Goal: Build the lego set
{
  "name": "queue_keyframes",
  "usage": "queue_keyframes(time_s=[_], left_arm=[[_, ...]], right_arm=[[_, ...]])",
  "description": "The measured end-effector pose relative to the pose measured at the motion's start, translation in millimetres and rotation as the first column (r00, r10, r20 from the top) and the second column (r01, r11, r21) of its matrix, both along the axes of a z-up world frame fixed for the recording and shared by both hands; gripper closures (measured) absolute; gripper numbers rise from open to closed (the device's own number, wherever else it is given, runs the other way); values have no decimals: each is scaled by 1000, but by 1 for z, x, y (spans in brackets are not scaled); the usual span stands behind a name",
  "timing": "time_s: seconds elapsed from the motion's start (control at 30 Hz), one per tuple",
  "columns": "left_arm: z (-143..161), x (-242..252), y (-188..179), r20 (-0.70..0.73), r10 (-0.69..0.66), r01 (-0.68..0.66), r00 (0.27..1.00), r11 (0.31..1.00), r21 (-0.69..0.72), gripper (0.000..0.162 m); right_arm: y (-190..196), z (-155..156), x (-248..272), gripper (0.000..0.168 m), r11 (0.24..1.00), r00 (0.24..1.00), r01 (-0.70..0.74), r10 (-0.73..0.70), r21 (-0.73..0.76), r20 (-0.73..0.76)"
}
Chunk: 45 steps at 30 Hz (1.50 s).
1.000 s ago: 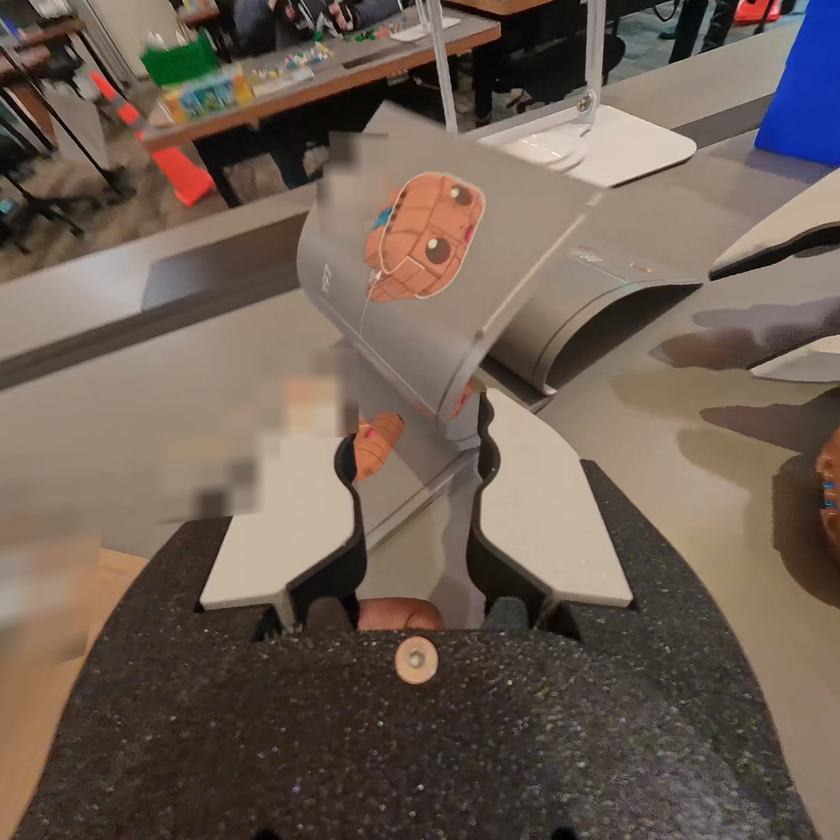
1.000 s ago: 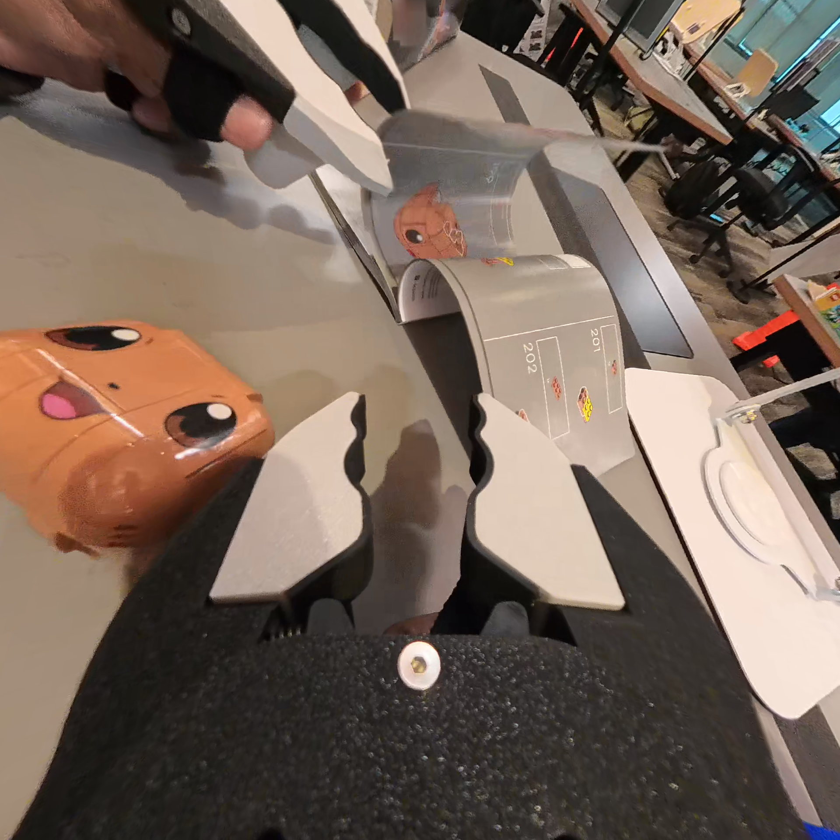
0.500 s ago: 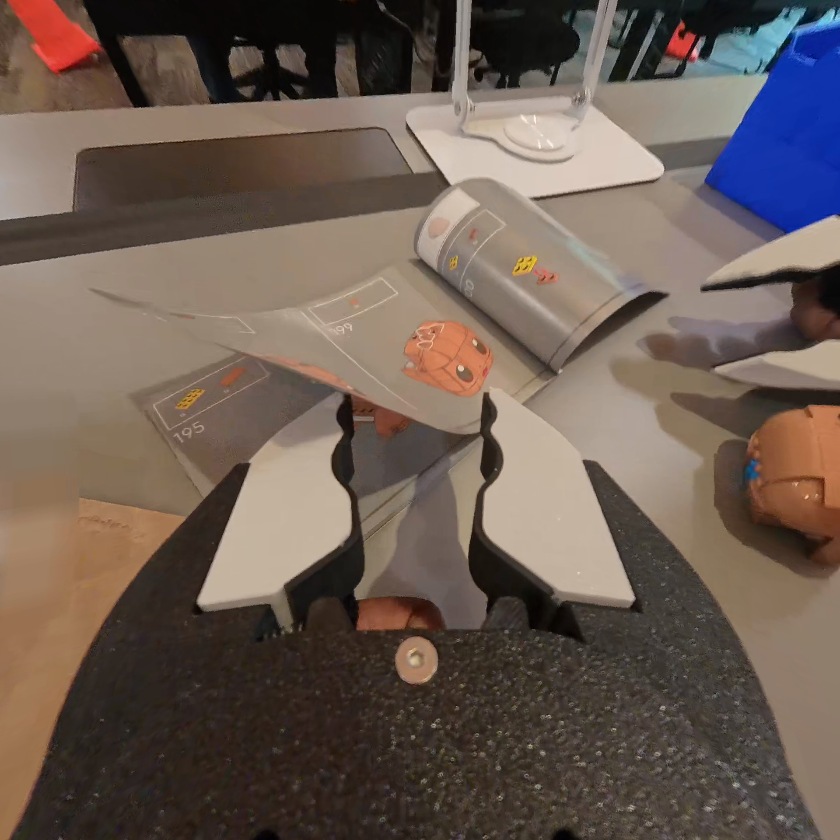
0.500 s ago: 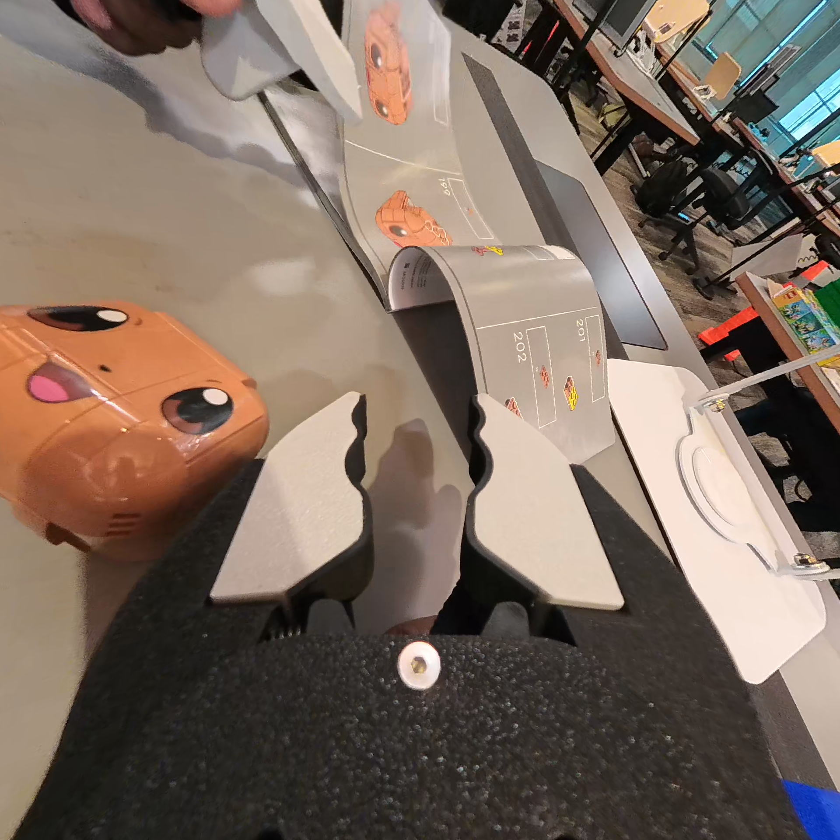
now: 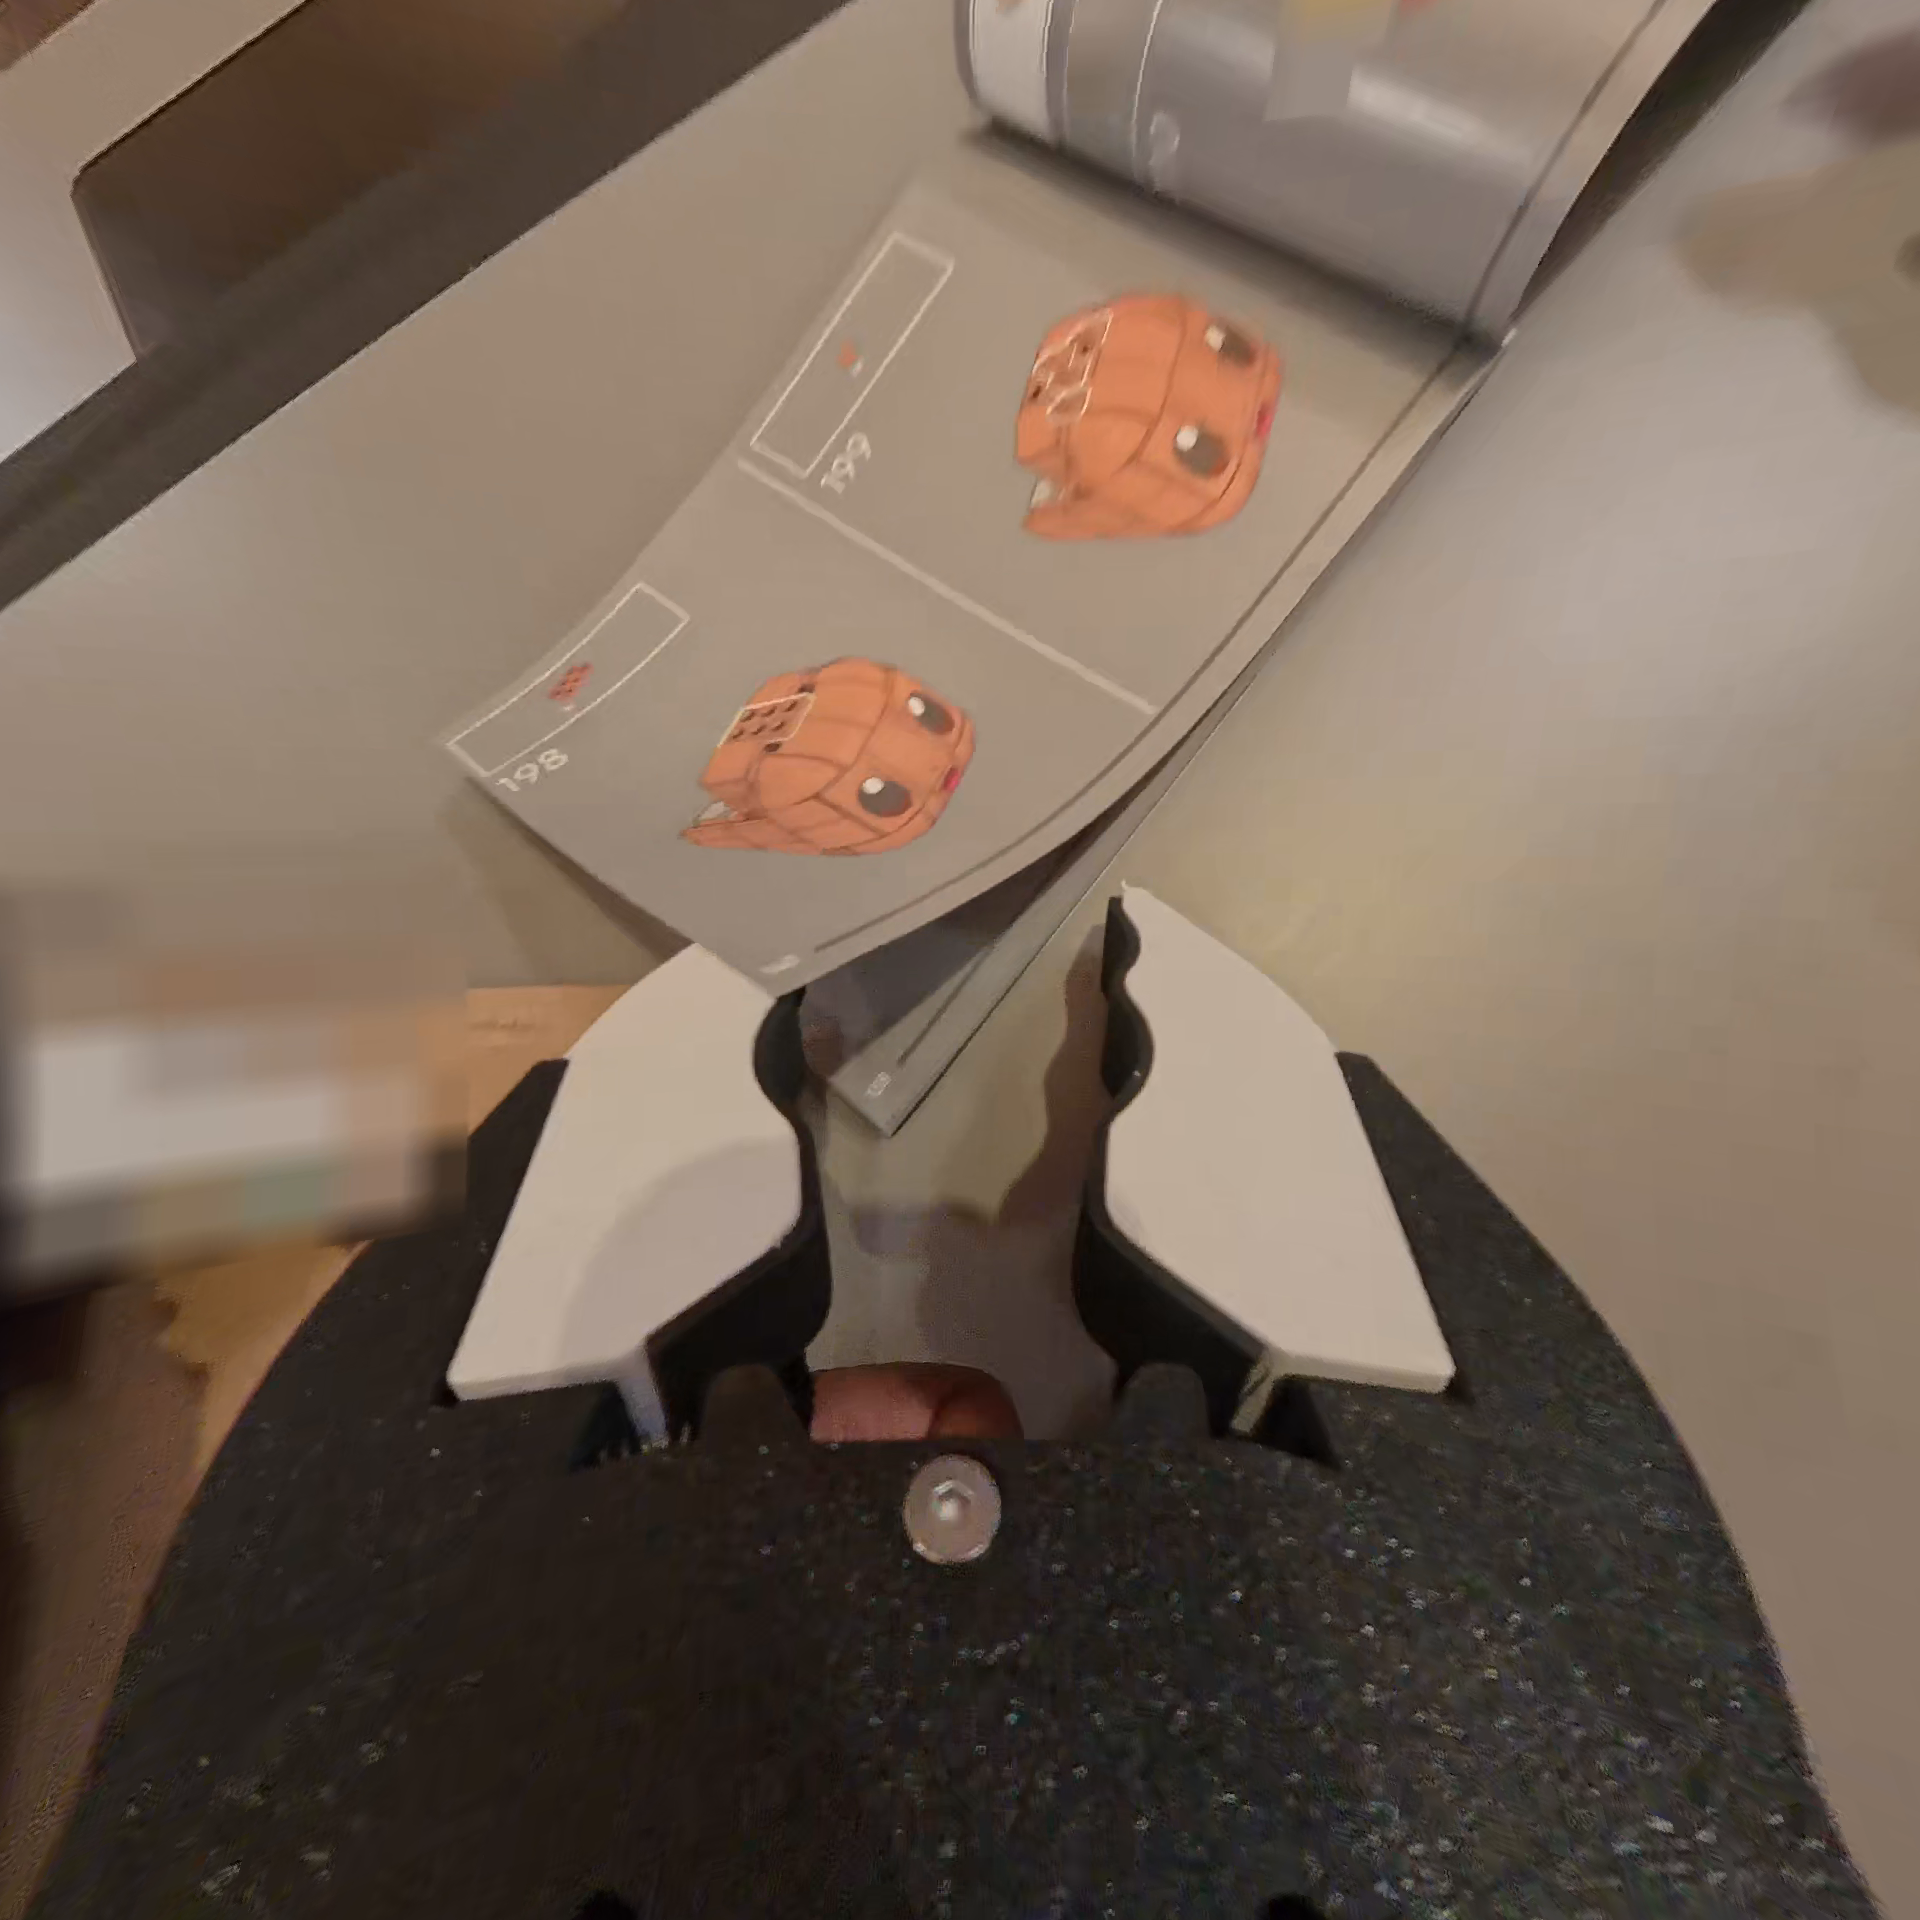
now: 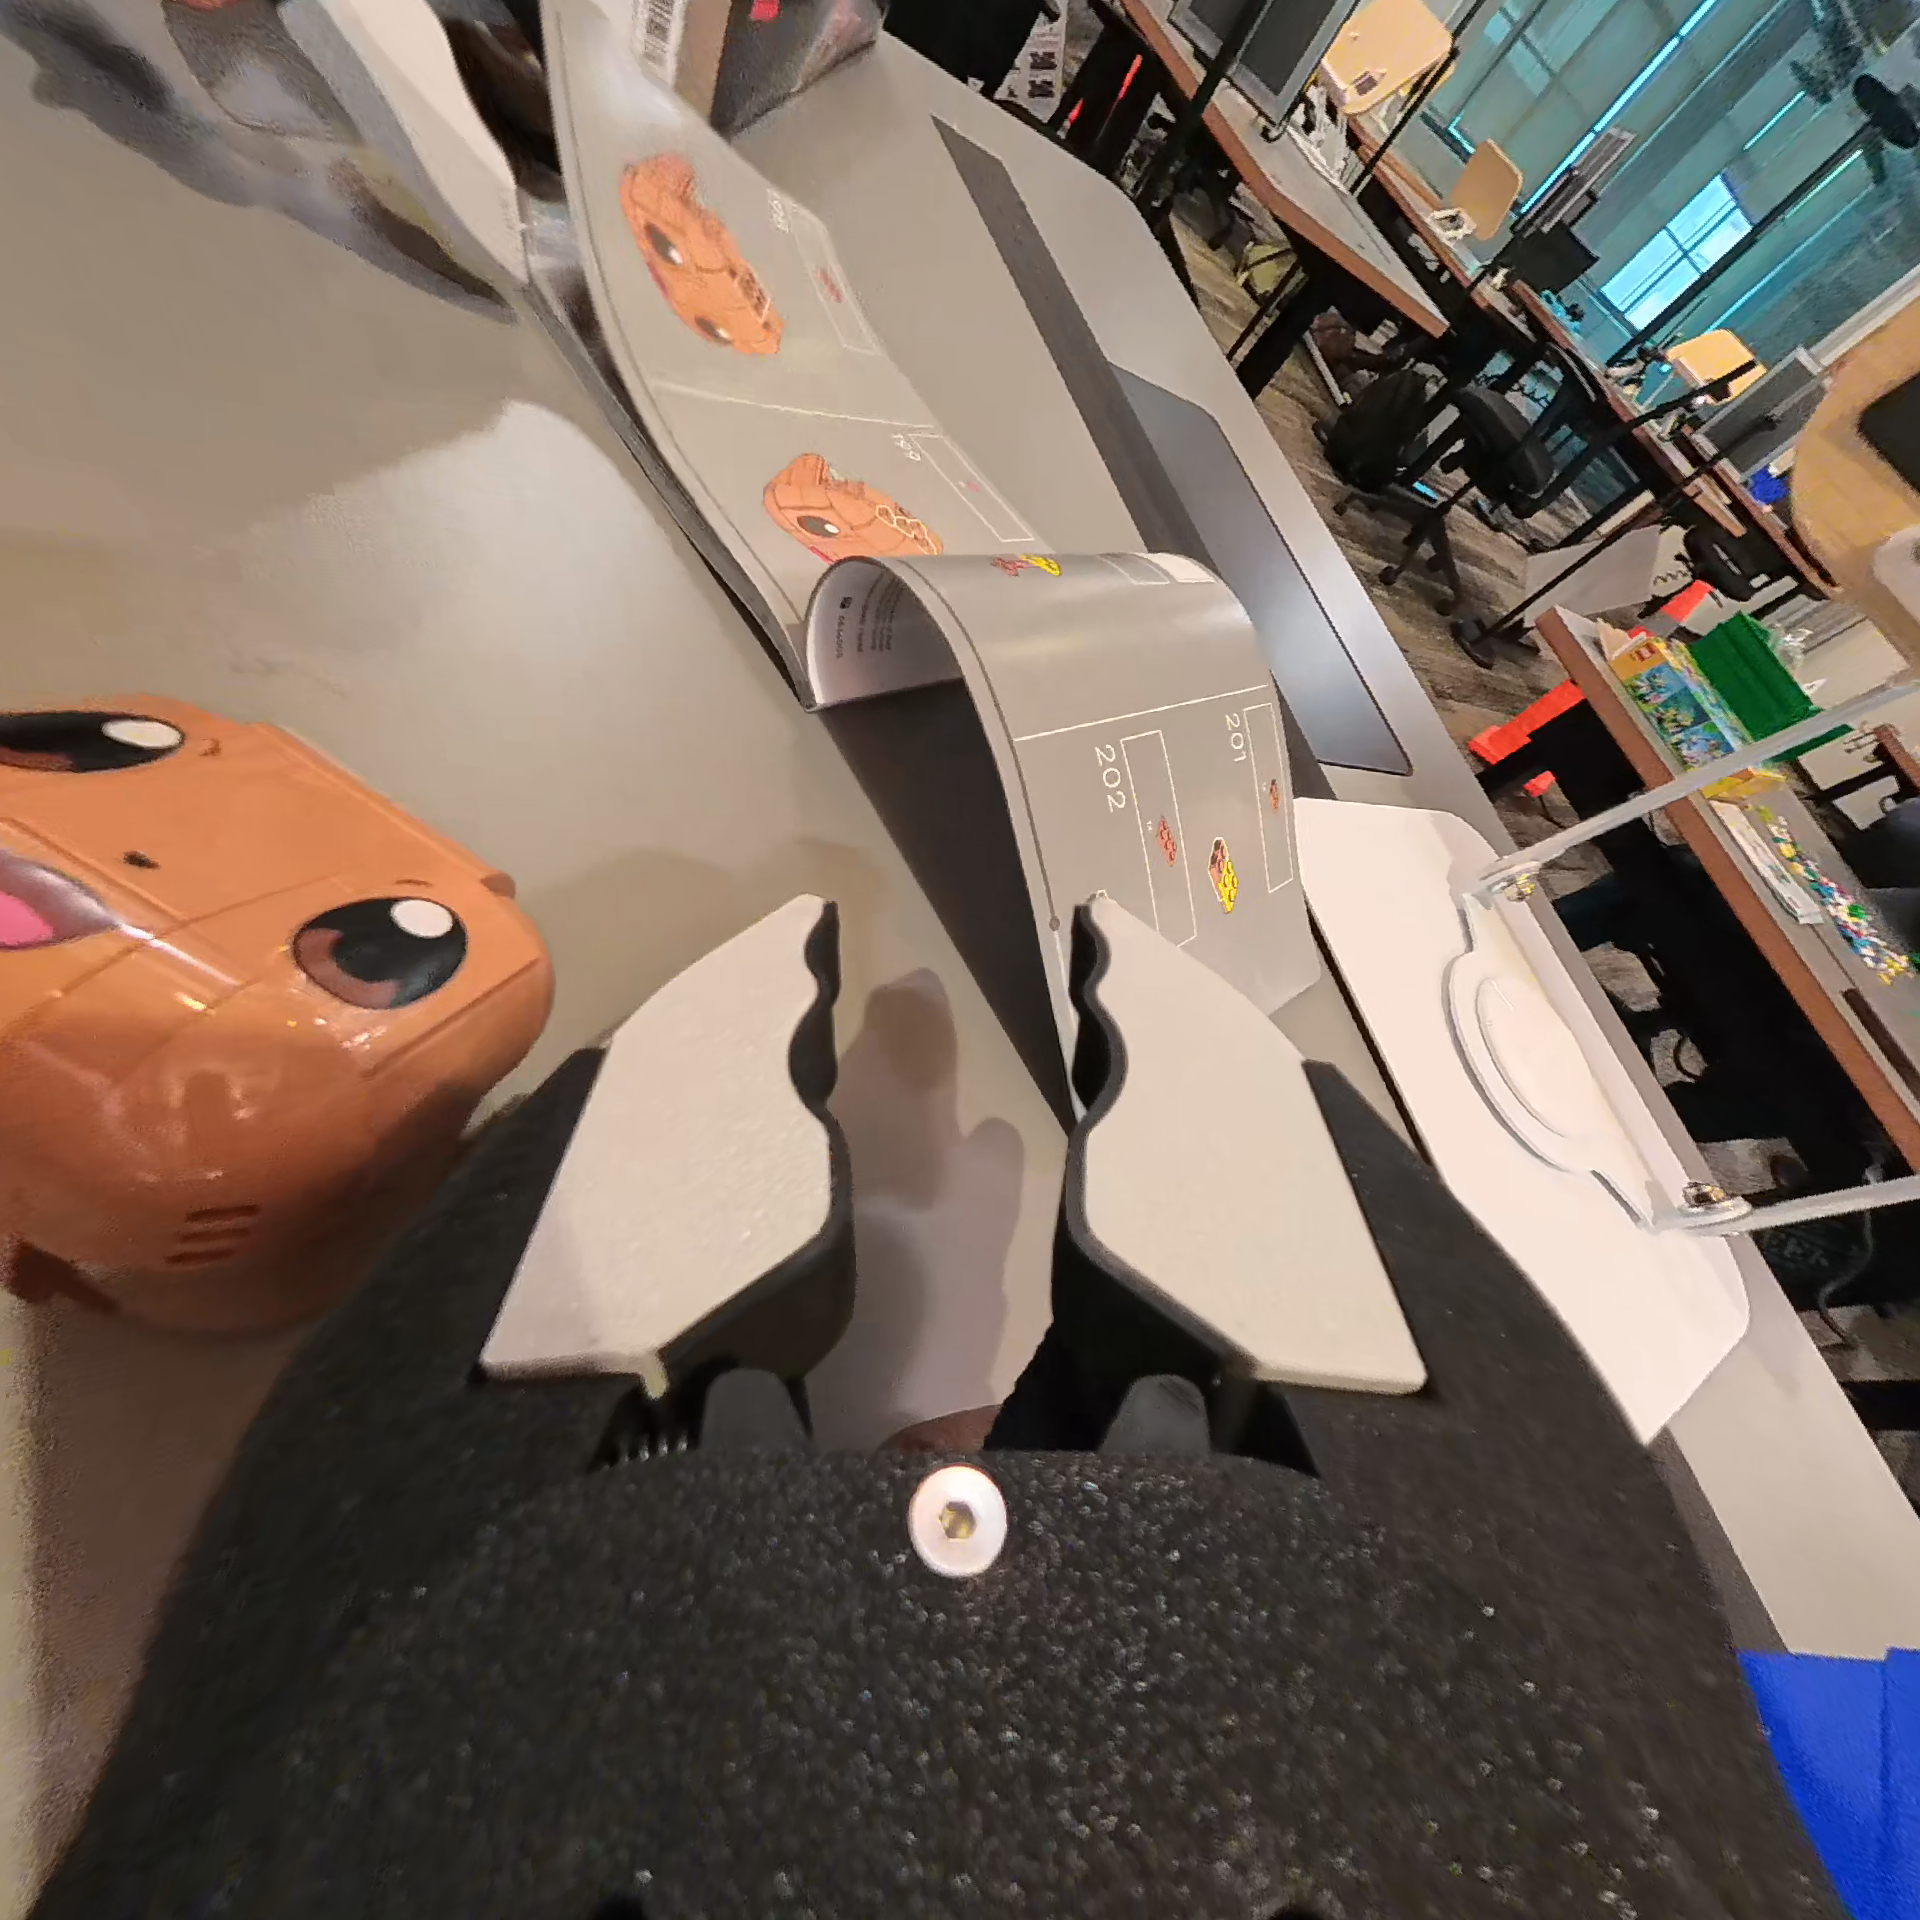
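The grey instruction booklet (image 5: 935, 675) lies open on the grey table, with drawings of an orange head on the turned page. The page's near corner rests over the left finger of my left gripper (image 5: 951, 966), whose jaws stand wide apart around the booklet's near corner. Curled pages (image 5: 1299, 125) arch at the far side. In the right wrist view the built orange lego head (image 6: 208, 1018) with black eyes sits on the table left of my right gripper (image 6: 954, 925), which is open and empty. The booklet (image 6: 831, 416) lies beyond it.
A white stand base (image 6: 1507, 1091) with clear arms sits right of the booklet. A dark recessed strip (image 6: 1195, 468) runs along the table's far side. A blue bin (image 6: 1849, 1766) shows at the bottom right. Other desks and chairs stand beyond. The left gripper is farther from the built orange lego head (image 6: 208, 1018), some 20 cm, than the right, some 8 cm.
My left gripper carried the lifted page over to the left and down; the page now lies almost flat on the booklet. The right gripper and the orange head have barely moved.
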State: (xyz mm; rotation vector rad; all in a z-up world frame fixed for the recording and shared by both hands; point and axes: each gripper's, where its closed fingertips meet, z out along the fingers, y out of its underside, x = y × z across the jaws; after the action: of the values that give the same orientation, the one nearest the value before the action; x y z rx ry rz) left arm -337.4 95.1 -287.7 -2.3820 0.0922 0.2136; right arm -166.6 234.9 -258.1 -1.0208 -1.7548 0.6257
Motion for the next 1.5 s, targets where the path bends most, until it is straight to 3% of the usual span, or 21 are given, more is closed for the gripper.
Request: queue_keyframes(time_s=[0.77, 0.87, 0.93, 1.0, 1.3, 1.4, 1.5], left_arm=[[-3, -51, -51, -158, 112, -139, 981, 975, -173, 110], [-7, -51, -55, -147, 107, -135, 983, 971, -198, 126], [-11, -55, -58, -161, 115, -150, 980, 963, -225, 153], [-8, -59, -57, -169, 134, -168, 977, 964, -206, 159], [6, -48, -45, -148, 112, -131, 983, 984, -121, 156], [12, -48, -41, -177, 110, -127, 978, 988, -88, 127], [31, -35, -31, -128, 94, -93, 987, 996, 14, 116]], right_arm=[[-2, -3, 0, 126, 1000, 1000, -4, 3, 22, 16], [-2, -3, 0, 126, 1000, 1000, -2, 2, 23, 15], [-1, -3, 0, 126, 1000, 1000, 0, 0, 23, 13], [-1, -2, 0, 126, 1000, 1000, 2, -2, 22, 7], [14, 5, 10, 126, 989, 994, 111, -113, -97, -12], [20, 8, 21, 126, 954, 982, 188, -189, -234, 17], [16, 9, 36, 126, 896, 971, 237, -233, -376, 56]])
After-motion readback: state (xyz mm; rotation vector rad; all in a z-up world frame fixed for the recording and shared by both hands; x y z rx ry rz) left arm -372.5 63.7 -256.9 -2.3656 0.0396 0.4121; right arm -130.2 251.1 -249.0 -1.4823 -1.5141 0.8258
